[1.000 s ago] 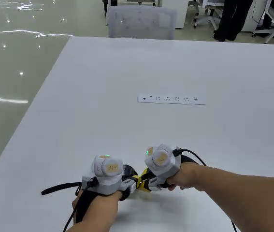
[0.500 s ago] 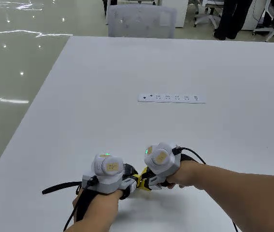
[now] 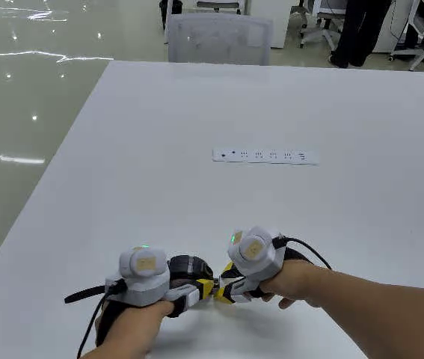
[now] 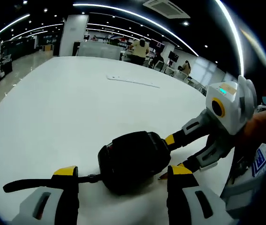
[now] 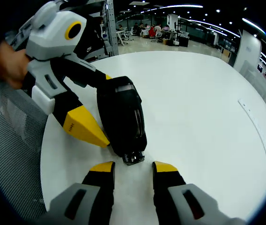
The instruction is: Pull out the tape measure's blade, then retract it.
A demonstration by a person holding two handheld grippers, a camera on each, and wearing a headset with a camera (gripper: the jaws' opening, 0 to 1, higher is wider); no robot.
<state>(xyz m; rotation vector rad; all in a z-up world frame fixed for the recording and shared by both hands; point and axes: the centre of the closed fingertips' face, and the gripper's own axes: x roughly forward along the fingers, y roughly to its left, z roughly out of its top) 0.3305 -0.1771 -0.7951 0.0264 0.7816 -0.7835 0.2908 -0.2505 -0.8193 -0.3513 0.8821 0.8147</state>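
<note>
A black tape measure lies near the front edge of the white table, with its blade wound in. My left gripper stands open around its rear end. In the left gripper view the case sits between the yellow tips, with a small gap at the left tip. My right gripper faces it from the right, narrowly open. The metal hook at the case's end lies just ahead of the right gripper, touching neither finger. A black wrist strap trails left.
A white power strip lies flat at the table's middle. A grey chair stands at the far edge. The table's left edge drops to a glossy floor. A black cable runs from the right gripper.
My left gripper has drawn back to the left, so more of the black case shows. The right gripper has barely shifted. The blade stays wound in.
</note>
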